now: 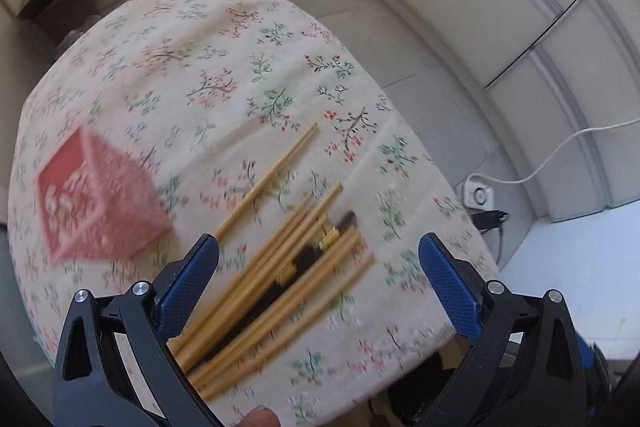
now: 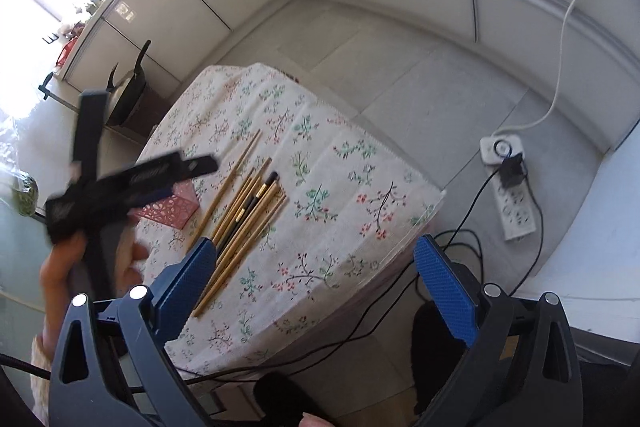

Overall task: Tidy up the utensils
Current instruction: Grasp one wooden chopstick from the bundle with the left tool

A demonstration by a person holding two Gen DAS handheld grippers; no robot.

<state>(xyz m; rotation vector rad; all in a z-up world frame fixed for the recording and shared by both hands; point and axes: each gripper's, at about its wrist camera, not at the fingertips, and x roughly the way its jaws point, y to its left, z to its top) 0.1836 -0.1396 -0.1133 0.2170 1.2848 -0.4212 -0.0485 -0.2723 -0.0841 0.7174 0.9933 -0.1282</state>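
left gripper and right gripper, fingers apart, empty. pinch one bamboo chopstick mid-shaft, then drop into the pink holder.

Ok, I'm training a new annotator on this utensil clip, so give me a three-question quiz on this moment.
1. True or false: the left gripper is shut on the chopsticks.
2. Multiple choice: the pink holder is
A. standing upright with chopsticks in it
B. lying on its side on the tablecloth
C. held in the right gripper
3. Fill in: among the light wooden chopsticks lies a pair coloured ____.

Key: 1 false, both grippers are open and hold nothing. 2 B, with no chopsticks seen inside. 3 black, with gold bands.
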